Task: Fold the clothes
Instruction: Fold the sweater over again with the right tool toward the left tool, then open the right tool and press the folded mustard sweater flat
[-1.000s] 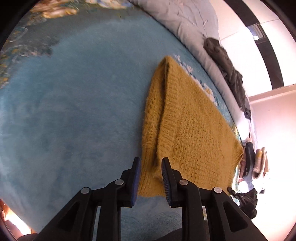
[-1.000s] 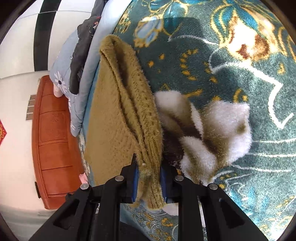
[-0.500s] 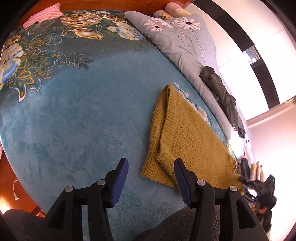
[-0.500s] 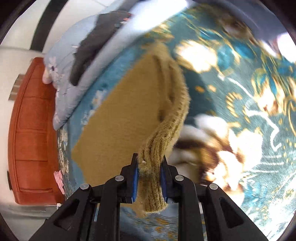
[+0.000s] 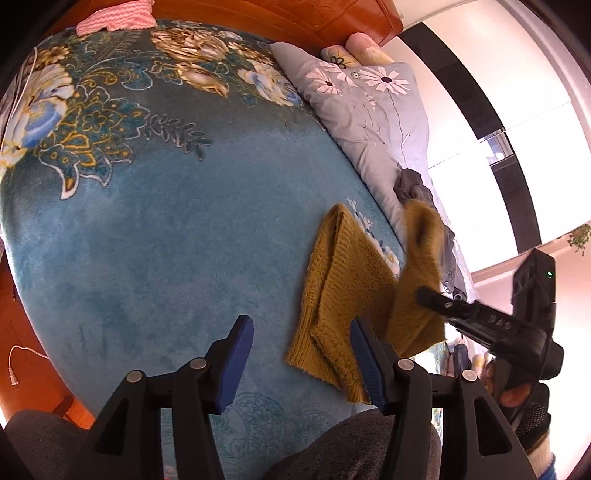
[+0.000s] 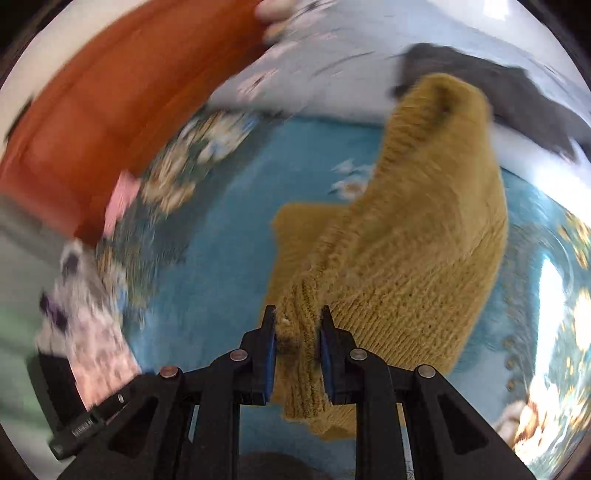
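A mustard-yellow knitted sweater lies on a blue floral blanket. My left gripper is open and empty, raised just short of the sweater's near corner. My right gripper is shut on the sweater's ribbed edge and holds that side lifted, so the cloth hangs folded over the flat part. The right gripper also shows in the left wrist view, at the right, with the lifted cloth in it.
A grey flowered quilt with a dark garment on it lies beyond the sweater. An orange-brown wooden headboard stands at the back. A pink cloth lies by it. The right wrist view is blurred.
My left gripper opened, let go of the sweater and drew back and up. My right gripper lifted its edge and swung it across over the sweater.
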{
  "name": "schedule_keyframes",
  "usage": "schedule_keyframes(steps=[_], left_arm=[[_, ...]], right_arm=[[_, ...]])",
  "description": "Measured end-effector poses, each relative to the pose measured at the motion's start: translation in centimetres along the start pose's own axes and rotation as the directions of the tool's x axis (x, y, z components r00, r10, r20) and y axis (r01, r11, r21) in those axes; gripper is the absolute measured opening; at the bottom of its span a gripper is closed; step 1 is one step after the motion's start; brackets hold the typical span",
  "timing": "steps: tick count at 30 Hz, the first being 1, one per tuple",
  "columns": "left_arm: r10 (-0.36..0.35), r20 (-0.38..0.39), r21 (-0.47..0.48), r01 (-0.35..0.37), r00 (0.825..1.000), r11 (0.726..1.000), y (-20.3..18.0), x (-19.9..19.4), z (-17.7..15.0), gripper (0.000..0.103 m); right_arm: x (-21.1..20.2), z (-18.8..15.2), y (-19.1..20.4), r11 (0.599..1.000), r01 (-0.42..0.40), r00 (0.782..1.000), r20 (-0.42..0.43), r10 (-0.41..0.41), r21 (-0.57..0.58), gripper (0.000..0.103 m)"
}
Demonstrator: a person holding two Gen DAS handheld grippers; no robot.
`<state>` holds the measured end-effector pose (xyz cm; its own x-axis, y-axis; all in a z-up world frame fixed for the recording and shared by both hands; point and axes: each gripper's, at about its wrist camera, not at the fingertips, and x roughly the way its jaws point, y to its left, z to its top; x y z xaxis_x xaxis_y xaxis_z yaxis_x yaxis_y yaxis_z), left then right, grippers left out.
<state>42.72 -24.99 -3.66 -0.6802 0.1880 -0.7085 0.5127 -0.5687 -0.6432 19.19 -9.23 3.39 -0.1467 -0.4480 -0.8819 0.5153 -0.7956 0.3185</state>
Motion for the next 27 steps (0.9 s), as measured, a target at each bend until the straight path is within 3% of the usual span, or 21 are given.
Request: schedule_keyframes(steps=[3,5,13,17,19,24,25,26,27], left_arm=[[0.004,-0.01,-0.017,-0.004,1.0,1.0,0.5,0.1,0.0,0.059],[0.007,-0.013,-0.026,-0.008,1.0,1.0,0.8,0.2,0.1,0.059],[0.009,-0.039,-0.04,-0.01,0.999,0.999,1.0,1.2,-0.1,0.059],[0.012,-0.065,-0.024,-0.014,0.998,1.0,0.3,2.1,-0.3,0.06],[0.013,-0.08,-0.013,-0.014,0.997,1.0,-0.1,2.7,-0.3,0.06],[0.002,-0.129,0.021,0.001,0.992,1.0,-1.6,5.2,0.0,0.063],[0.001,-0.141,0.024,0.002,0.99,1.0,-2.0,6.0,0.1,0.064],[0.001,-0.154,0.027,0.004,0.988,1.0,-2.3,6.7,0.1,0.064],[0.003,-0.168,0.031,0.002,0.986,1.0,-2.6,7.5,0.2,0.065]], right_arm=[[3.8,-0.7,3.5,0.994,-0.008,0.993,-0.122,-0.005,-0.107,0.021],[6.7,-1.2,4.6,0.99,0.015,0.976,-0.213,-0.045,-0.138,0.021],[9.1,-2.1,5.7,0.991,0.019,0.961,-0.27,-0.055,-0.132,0.028],[9.1,-2.7,4.6,0.989,-0.103,0.948,-0.312,0.065,-0.108,0.036],[8.4,-2.7,4.2,0.972,-0.229,0.93,-0.309,0.2,-0.059,0.043],[3.3,-2.0,-0.4,0.972,-0.233,0.97,-0.07,0.234,0.019,0.045],[2.0,-1.9,-1.7,0.971,-0.234,0.972,-0.01,0.235,0.047,0.051],[0.8,-1.8,-3.1,0.969,-0.236,0.971,0.049,0.233,0.076,0.068],[-0.2,-2.3,-5.0,0.966,-0.233,0.97,0.098,0.222,0.116,0.078]])
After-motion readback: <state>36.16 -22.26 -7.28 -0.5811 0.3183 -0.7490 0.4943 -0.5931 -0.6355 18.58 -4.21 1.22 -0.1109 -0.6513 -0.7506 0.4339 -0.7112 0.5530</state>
